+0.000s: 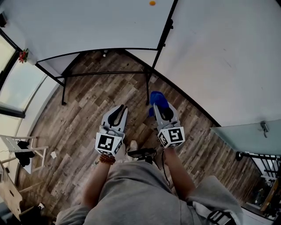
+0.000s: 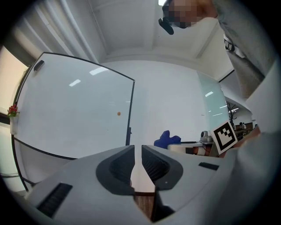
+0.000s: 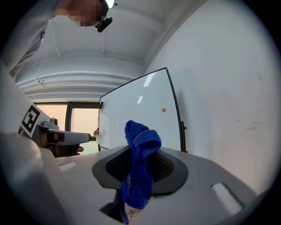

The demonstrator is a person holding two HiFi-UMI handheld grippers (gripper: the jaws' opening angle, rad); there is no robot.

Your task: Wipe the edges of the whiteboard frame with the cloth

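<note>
None of the wiping looked begun: the right gripper point(image 1: 162, 110) was clenched on the blue cloth point(image 1: 157, 99), well short of the whiteboard frame point(image 1: 163, 33) at twelve o'clock, with the left gripper point(image 1: 119, 110) at its nine o'clock closed and empty.

The head view looks steeply down from above the person onto the wooden floor point(image 1: 79, 127), with the left gripper point(image 1: 119, 107) and right gripper point(image 1: 159, 104) close below and the whiteboard point(image 1: 88, 26) along the top. The left gripper view sits low behind its jaws, tilted up at that whiteboard point(image 2: 74, 110), well off. The right gripper view faces it too point(image 3: 140, 105), partly blocked by the cloth point(image 3: 138, 167). All three share what seems an orange dot point(image 1: 152, 3) on the board.
</note>
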